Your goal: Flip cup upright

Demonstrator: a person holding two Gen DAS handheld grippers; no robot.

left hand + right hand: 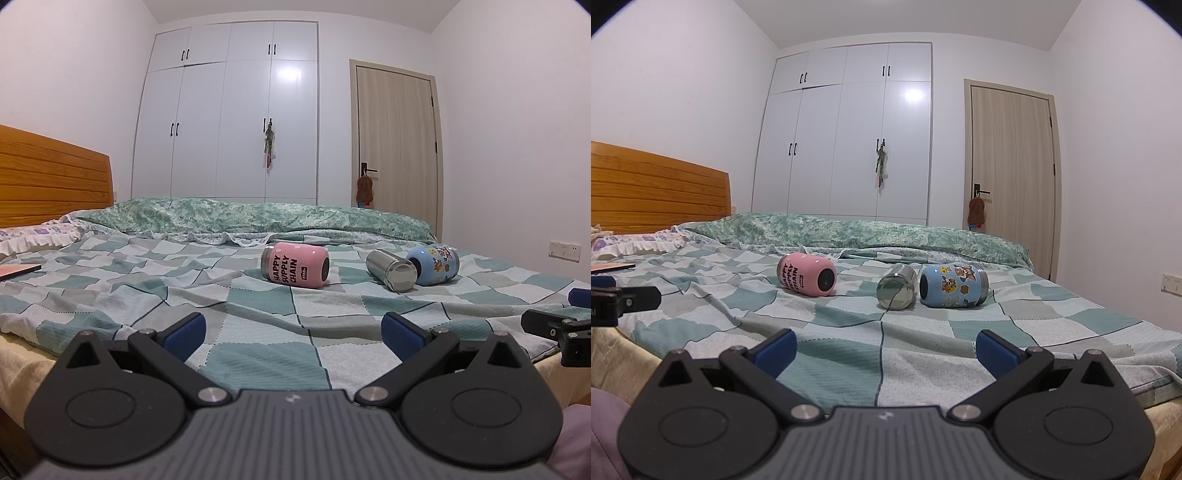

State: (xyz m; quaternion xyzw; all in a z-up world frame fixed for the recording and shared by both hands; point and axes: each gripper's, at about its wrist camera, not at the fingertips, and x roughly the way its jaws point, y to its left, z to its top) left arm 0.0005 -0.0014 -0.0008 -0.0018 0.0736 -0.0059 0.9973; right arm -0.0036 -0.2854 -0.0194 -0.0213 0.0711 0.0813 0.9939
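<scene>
Three cups lie on their sides far up the bed: pink cup, steel cup, blue cup. Left gripper and right gripper wait near, fingers spread and empty, probably ready to reach.

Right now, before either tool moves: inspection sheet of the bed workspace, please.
Surface: checked bedspread, wrinkled, on a bed.
Job's things: pink cup, steel cup and blue cartoon cup, all lying on their sides; steel and blue close together, contact unclear.
Clutter: flat pink-edged item at the left edge; green quilt along the far side.
Tools: left tool open, empty; right tool open, empty; both short of the cups.
Cables: nothing seen.
Surroundings: white wardrobe, closed door, wooden headboard.
</scene>
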